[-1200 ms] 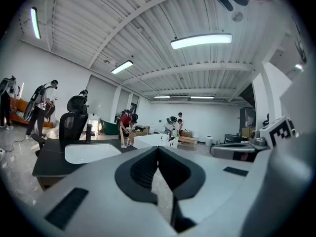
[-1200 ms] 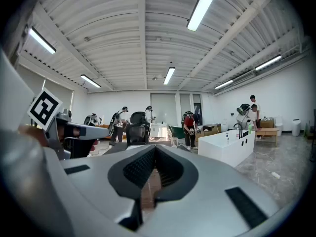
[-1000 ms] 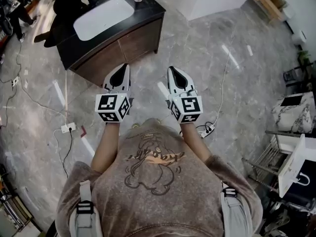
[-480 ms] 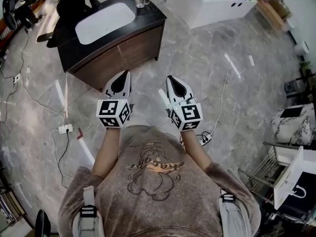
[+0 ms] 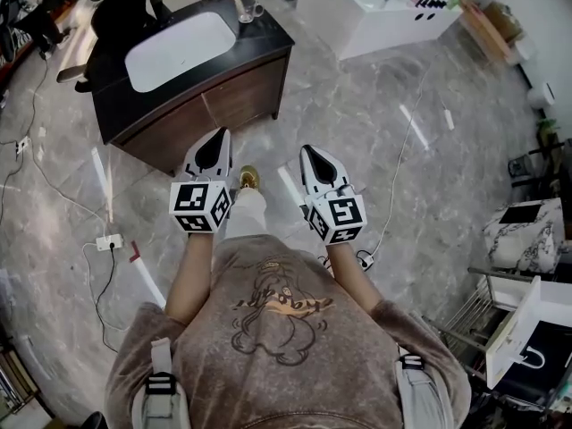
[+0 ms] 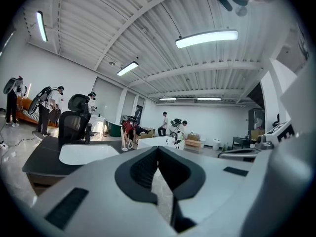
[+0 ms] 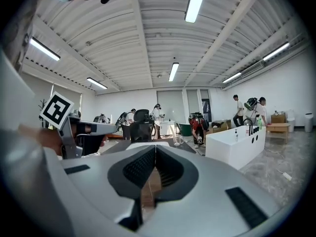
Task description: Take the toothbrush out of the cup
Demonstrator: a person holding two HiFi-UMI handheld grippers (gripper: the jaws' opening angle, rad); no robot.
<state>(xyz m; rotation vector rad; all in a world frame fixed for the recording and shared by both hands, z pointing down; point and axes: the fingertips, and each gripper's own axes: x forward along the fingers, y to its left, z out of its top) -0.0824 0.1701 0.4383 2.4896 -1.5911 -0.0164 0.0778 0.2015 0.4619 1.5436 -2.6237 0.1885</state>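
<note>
A clear glass cup (image 5: 245, 8) with a toothbrush standing in it sits at the far right corner of the black vanity top (image 5: 268, 34), beside the white sink (image 5: 179, 38). The cup also shows small and distant in the left gripper view (image 6: 124, 143) and in the right gripper view (image 7: 177, 139). My left gripper (image 5: 223, 133) and right gripper (image 5: 307, 149) are held side by side over the floor, well short of the vanity. Both point level toward it, and both are shut with nothing between the jaws.
A black office chair (image 5: 125, 7) stands behind the vanity. A white counter (image 5: 375, 3) is at the back right. Cables and a power strip (image 5: 109, 240) lie on the grey marble floor at the left, another strip (image 5: 364, 260) at the right. A white shelf (image 5: 523, 329) stands far right.
Both grippers and the person have moved forward toward the vanity. A foot has stepped into view between the grippers. The jaws stayed shut.
</note>
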